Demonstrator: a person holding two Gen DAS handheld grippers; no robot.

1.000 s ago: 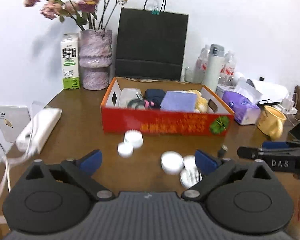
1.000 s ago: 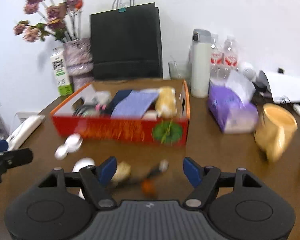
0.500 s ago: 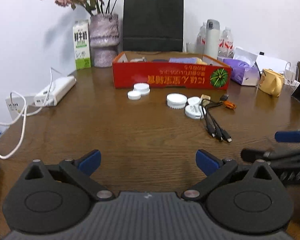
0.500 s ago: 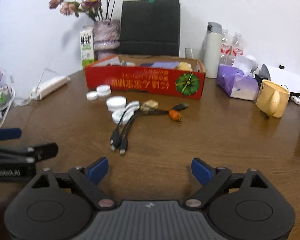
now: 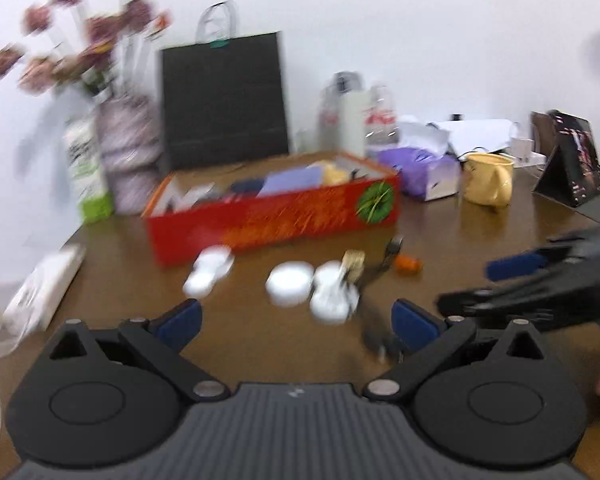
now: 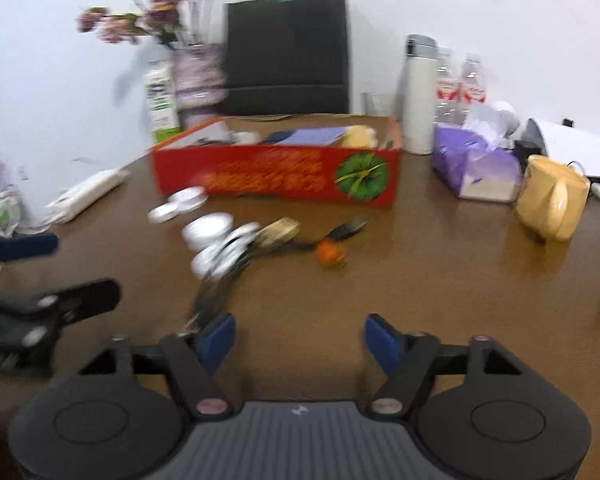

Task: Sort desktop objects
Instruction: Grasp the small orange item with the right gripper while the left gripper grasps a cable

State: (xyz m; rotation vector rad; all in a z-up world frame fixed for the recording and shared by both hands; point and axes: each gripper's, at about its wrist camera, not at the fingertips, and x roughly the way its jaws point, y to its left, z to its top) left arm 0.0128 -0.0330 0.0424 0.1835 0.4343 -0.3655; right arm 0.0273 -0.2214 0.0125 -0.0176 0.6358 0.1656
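Red box (image 6: 276, 178): one, part-filled, at the table's back — where loose things should go.
White lids (image 6: 208, 230): four, I count, in front of it.
Cable bundle (image 6: 220, 292): one, beside them.
My left gripper (image 5: 296, 316), right gripper (image 6: 298, 332): jaws spread, empty — I approach low and slowly.

Plain white wall (image 6: 460, 8) behind brown wooden table (image 6: 440, 280); even light.

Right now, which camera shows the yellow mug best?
The right wrist view: the yellow mug appears large and fairly sharp there, handle facing the camera. In the left wrist view it is smaller, farther off, and more blurred, beside the purple tissue pack.
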